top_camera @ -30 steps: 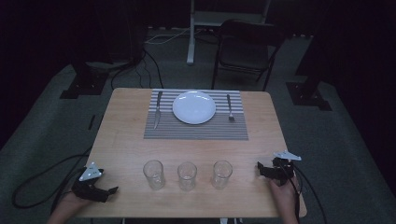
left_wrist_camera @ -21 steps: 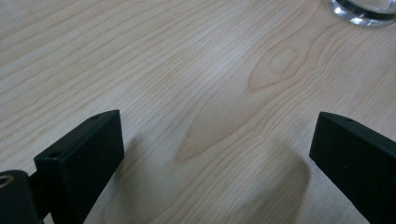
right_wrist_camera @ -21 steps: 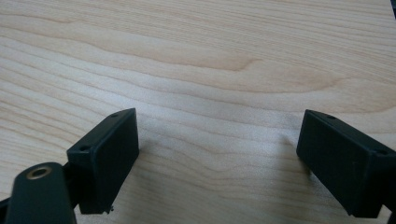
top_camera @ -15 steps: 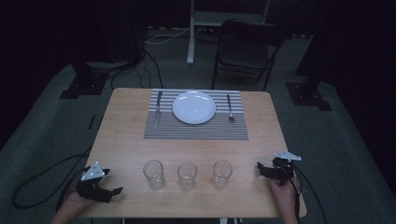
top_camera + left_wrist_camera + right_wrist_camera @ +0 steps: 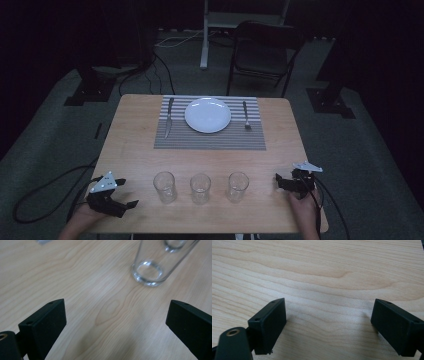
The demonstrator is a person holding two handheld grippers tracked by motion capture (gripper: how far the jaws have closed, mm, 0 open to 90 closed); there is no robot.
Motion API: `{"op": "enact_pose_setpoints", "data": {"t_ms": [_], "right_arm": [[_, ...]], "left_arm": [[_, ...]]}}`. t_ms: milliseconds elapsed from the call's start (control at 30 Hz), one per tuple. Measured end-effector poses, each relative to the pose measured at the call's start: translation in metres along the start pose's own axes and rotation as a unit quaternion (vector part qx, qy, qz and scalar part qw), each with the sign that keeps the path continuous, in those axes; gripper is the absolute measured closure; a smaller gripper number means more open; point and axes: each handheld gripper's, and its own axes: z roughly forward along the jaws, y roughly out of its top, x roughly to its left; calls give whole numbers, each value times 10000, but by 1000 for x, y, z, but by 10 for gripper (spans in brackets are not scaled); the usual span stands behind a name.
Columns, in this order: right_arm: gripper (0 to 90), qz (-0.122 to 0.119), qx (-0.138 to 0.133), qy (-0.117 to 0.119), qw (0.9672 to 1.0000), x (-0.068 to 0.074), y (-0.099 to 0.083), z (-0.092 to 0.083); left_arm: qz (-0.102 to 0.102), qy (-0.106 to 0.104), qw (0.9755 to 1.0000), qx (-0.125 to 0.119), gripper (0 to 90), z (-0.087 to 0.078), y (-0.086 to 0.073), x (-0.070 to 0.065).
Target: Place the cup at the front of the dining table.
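Three clear glasses stand in a row near the table's front edge: left glass (image 5: 164, 186), middle glass (image 5: 200, 188), right glass (image 5: 238, 186). My left gripper (image 5: 127, 200) hovers at the front left corner, open and empty, pointing toward the left glass (image 5: 148, 272), which stands ahead of its jaws and apart from them. My right gripper (image 5: 280, 181) rests at the front right, open with bare wood between its jaws, to the right of the right glass. A white plate (image 5: 208, 114) lies on a striped placemat (image 5: 210, 137) with a knife (image 5: 169, 117) at its left and a fork (image 5: 246, 115) at its right.
The wooden table (image 5: 140, 150) has bare wood between the placemat and the glasses. A chair (image 5: 265, 55) stands behind the table's far edge. Cables (image 5: 45, 190) trail off the table's left side onto the floor.
My left gripper has shifted a little to the right and lifted, closer to the left glass. The right gripper and the glasses have kept still.
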Motion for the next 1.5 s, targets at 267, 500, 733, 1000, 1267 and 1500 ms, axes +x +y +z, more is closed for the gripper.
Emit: {"op": "enact_pose_setpoints", "data": {"t_ms": [267, 500, 733, 1000, 1267, 1500], "right_arm": [[127, 1, 0, 0, 10000, 0, 0, 0], [127, 0, 0, -1, 10000, 0, 0, 0], [127, 1, 0, 0, 10000, 0, 0, 0], [127, -7, -4, -1, 10000, 0, 0, 0], [127, -11, -4, -1, 10000, 0, 0, 0], [127, -7, -4, -1, 10000, 0, 0, 0]], "left_arm": [[208, -87, 9997, -29, 34, 1, 12, -6], [245, -308, 9985, -382, 35, -6, 29, -9], [388, -503, 9970, -441, 34, -10, 48, -11], [650, -616, 9951, -425, 35, -10, 71, -17], [817, -800, 9927, -369, 34, -2, 85, -24], [998, -858, 9908, -325, 35, 6, 101, -31]]}}
